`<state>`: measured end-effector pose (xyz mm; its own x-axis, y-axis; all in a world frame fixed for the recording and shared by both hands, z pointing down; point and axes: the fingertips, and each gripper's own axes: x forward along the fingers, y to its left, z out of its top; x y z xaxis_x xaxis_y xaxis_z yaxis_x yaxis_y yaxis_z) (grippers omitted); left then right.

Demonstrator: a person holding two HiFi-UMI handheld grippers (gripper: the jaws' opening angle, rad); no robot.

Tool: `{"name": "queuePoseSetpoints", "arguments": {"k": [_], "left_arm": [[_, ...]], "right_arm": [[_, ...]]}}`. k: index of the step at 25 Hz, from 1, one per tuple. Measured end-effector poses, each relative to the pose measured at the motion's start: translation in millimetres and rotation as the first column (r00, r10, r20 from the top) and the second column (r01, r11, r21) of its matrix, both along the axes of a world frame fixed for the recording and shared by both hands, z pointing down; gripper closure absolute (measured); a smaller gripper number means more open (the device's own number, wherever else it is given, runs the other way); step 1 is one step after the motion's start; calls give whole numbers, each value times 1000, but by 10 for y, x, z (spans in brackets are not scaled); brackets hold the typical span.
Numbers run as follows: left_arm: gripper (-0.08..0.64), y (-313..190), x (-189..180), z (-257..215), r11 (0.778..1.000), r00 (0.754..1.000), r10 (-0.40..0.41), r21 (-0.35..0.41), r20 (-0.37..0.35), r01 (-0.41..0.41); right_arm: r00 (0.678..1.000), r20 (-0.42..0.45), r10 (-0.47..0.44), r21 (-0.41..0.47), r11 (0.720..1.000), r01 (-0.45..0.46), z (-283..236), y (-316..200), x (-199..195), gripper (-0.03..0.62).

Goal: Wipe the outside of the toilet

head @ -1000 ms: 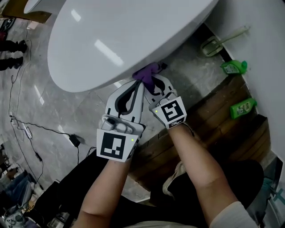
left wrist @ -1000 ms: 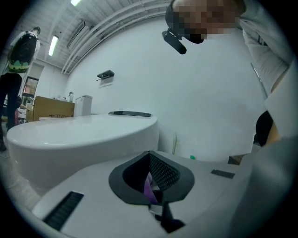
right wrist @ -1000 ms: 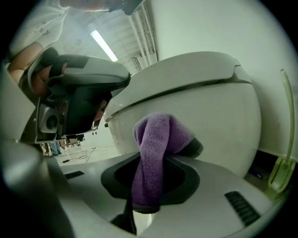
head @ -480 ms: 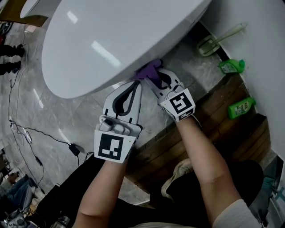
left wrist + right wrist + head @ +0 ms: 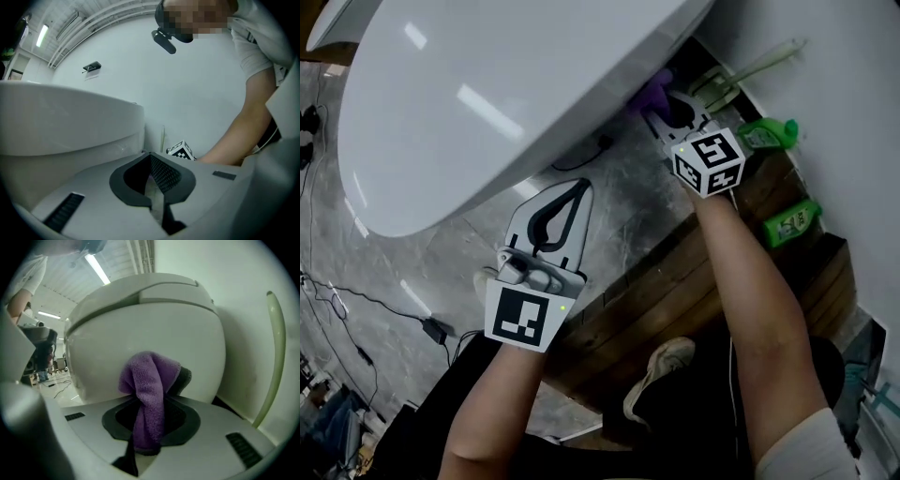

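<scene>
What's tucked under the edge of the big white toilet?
A purple fluffy cloth, pinched in the right gripper, sits under the rim of the white toilet. From above, the rim covers most of the cloth and the toilet's base.

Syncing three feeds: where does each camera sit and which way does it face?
Head view: on the head, looking steeply down at the toilet; left forearm, right forearm, left tool, right tool show.
Left gripper view: on the left tool, along its shut jaws toward the toilet's side; right forearm shows.
Right gripper view: on the right tool, facing the toilet's outside; jaws clamp a purple cloth.
Shared: all show the toilet; head and left gripper views share the right tool's marker cube.
</scene>
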<state>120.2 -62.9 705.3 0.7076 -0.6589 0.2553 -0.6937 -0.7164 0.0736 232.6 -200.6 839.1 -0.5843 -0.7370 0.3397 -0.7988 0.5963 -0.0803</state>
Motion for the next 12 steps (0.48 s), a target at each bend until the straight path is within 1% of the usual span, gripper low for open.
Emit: {"name": "queuePoseSetpoints", "arguments": {"k": [3,6,9,12], "left_arm": [[554,-17,-8,58,1000,1000,10,10,-8,-10],[554,23,-55,133,1000,1000,11,4,-7,-11],[554,58,-113,190,1000,1000,5,-4,-11,-6],[554,74,-178,243,1000,1000,-4,-5,1,4]], "right_arm": [[996,1,92,-44,995,-92,119,-302,346,499],[979,22,203,-71,977,-201,167,-600,661,497],[971,30,238,-78,969,-235,205,-669,735,499],[970,24,240,-79,968,-238,271,-586,613,500]]}}
